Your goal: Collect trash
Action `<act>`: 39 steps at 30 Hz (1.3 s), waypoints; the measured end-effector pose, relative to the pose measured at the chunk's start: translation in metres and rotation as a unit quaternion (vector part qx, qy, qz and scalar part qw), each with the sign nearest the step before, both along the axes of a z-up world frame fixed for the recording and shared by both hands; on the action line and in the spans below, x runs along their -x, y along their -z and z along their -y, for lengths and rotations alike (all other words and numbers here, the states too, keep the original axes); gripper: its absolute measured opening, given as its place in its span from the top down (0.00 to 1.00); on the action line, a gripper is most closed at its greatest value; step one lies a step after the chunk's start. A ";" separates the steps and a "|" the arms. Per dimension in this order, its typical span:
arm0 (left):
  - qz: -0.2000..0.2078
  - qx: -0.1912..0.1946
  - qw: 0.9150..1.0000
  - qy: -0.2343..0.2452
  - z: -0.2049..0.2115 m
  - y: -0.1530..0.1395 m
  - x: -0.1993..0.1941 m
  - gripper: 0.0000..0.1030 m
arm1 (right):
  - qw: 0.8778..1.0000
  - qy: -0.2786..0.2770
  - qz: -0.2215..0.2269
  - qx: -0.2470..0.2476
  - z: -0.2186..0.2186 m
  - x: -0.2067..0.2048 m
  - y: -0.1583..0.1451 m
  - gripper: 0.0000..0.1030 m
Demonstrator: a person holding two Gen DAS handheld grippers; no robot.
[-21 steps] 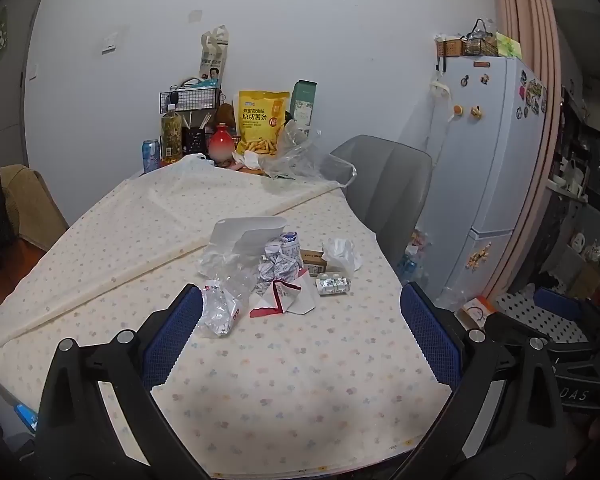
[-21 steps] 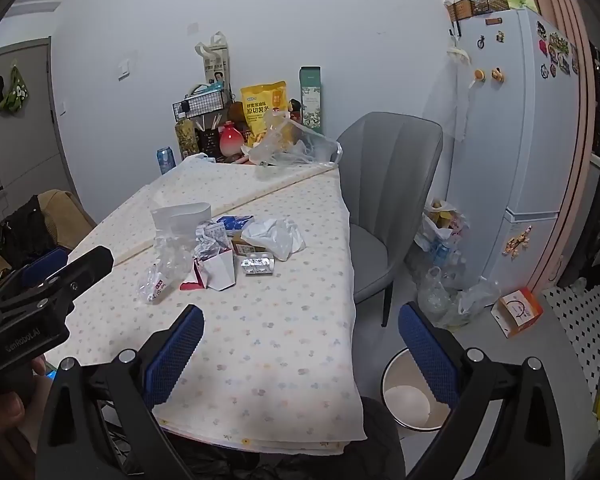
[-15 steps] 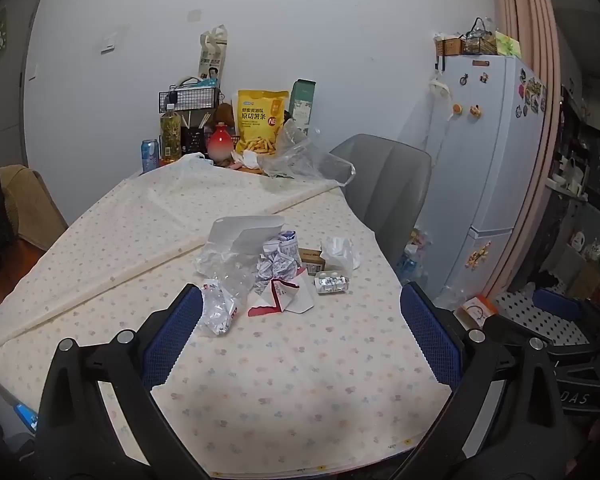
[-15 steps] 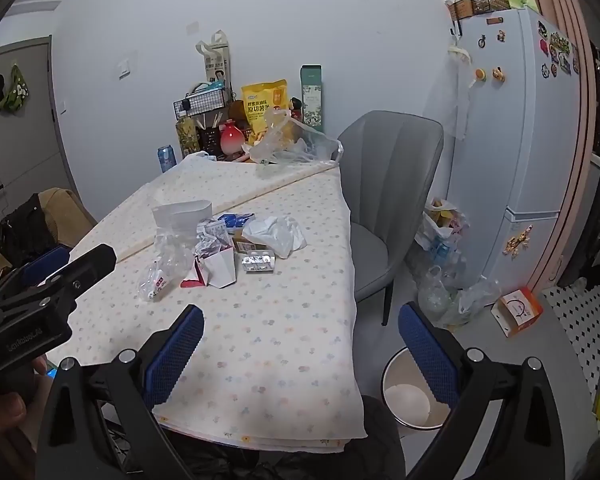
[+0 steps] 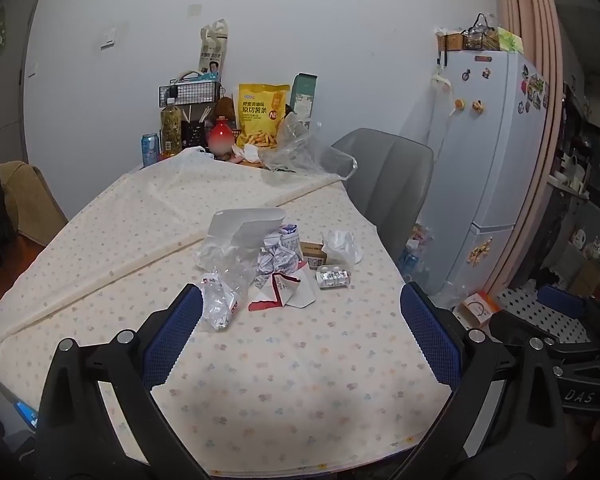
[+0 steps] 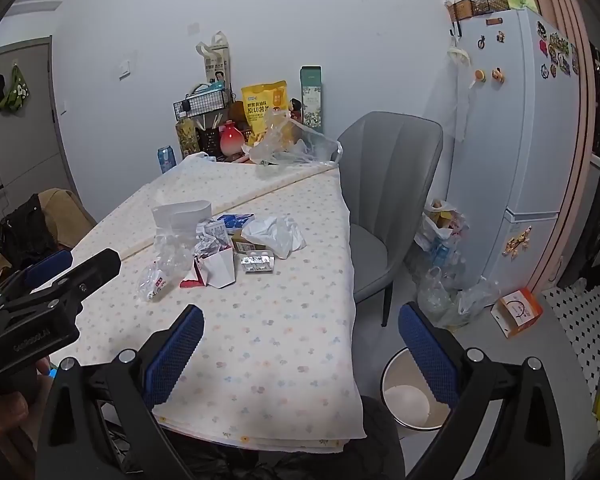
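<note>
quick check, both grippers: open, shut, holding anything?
Left gripper: open, jaws wide apart, holding nothing, above the table.
Right gripper: open, jaws wide apart, holding nothing.

Bare tablecloth [image 5: 300, 380] spreads across the near table, giving open passage toward the trash pile [image 5: 276, 264] mid-table. Bottles and a snack bag [image 5: 262, 114] crowd the far edge. A grey chair [image 6: 384, 184] flanks the right side, a bin [image 6: 412, 396] near-right below.

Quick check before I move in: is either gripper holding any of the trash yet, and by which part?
No. The left gripper and the right gripper are both open and empty; the trash pile lies untouched on the table.
</note>
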State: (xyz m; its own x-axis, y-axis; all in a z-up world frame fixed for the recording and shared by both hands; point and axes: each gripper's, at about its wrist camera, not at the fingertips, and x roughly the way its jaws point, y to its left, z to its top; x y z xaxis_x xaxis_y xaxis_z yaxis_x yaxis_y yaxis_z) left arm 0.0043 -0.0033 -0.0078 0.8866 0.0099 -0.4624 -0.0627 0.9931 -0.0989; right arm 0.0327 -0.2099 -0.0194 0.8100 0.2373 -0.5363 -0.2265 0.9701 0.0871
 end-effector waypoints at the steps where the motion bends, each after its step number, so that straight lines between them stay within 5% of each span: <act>1: 0.000 -0.001 1.000 0.000 0.000 0.000 0.000 0.05 | 1.000 0.000 0.000 0.000 0.000 0.000 0.000 0.07; 39: -0.004 0.002 1.000 0.007 0.001 0.005 -0.003 0.05 | 1.000 0.025 -0.004 -0.007 0.013 -0.007 -0.003 0.07</act>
